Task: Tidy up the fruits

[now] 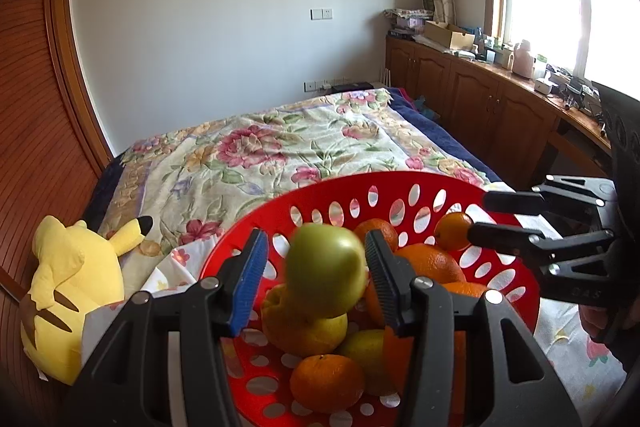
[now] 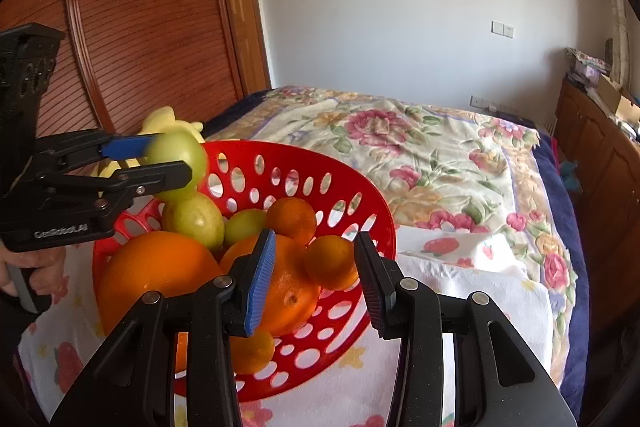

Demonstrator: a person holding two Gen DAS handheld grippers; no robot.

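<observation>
Left gripper [image 1: 316, 279]: jaws stand on either side of a green apple [image 1: 326, 269], blurred. The left wrist view shows a gap between each pad and the apple's skin; the right wrist view has the fingers overlapping the apple side-on and cannot settle contact. Read as released, apple over the fruit pile.

Right gripper [image 2: 314, 281]: jaws apart around a small orange [image 2: 331, 262]; a gap shows on both sides, so no clench. The left wrist view shows its two fingers by the same small orange near the basket's far right rim.

Red basket [image 1: 404, 183]: perforated plastic, sitting on a white fruit-print cloth [image 2: 472, 279] at the bed's near end. Inside are large oranges [image 2: 154, 269], yellow-green fruits [image 2: 194, 221] and a mandarin [image 1: 326, 383], which is clear only in the left view.

Only the left view shows the whole yellow plush [image 1: 74, 291], left of the basket by the wooden wardrobe [image 1: 36, 131]. The floral quilt [image 1: 280, 147] beyond the basket lies open; cabinets [image 1: 472, 99] run along the right.
</observation>
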